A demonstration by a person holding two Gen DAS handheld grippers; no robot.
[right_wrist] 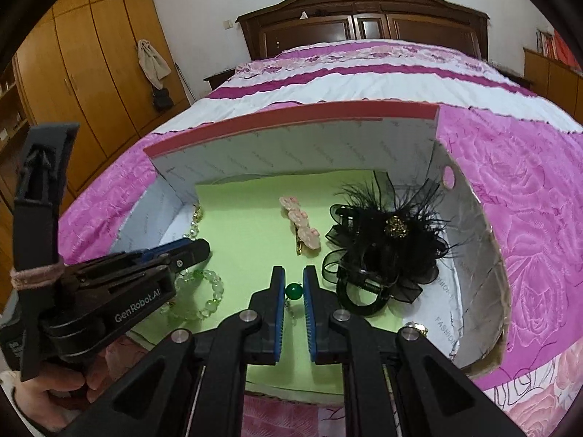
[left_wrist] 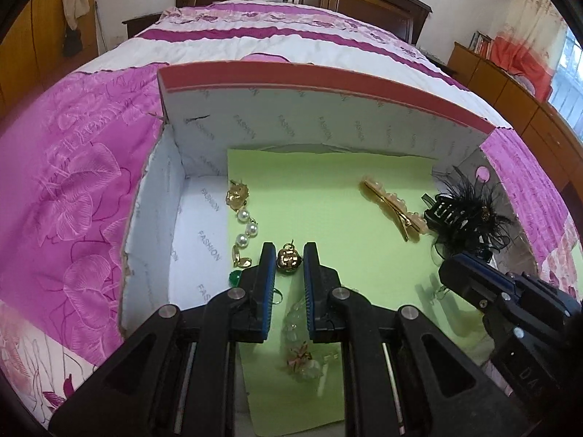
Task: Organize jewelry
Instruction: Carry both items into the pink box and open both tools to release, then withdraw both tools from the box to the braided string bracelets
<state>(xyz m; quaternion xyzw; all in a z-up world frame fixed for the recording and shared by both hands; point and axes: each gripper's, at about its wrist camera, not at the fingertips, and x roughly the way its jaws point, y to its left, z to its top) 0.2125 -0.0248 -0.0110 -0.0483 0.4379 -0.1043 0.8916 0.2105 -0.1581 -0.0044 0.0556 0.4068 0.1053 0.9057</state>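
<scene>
A cardboard box (left_wrist: 328, 116) lined with green paper (left_wrist: 328, 196) lies on the bed. My left gripper (left_wrist: 289, 258) is shut on a gold filigree earring (left_wrist: 288, 260), held over the paper. My right gripper (right_wrist: 293, 290) is shut on a green bead earring (right_wrist: 293, 291); it also shows at the right in the left wrist view (left_wrist: 470, 276). In the box lie a gold and pearl piece (left_wrist: 242, 215), a pink flower hair clip (right_wrist: 300, 227), a black feather hair claw (right_wrist: 382, 251) and a clear green bead bracelet (right_wrist: 198, 295).
The box rests on a pink flowered bedspread (left_wrist: 73, 189). A dark wooden headboard (right_wrist: 364, 18) is at the back, wardrobes (right_wrist: 91, 73) at the left. A clear bag with a small pink item (left_wrist: 302, 357) lies under my left gripper.
</scene>
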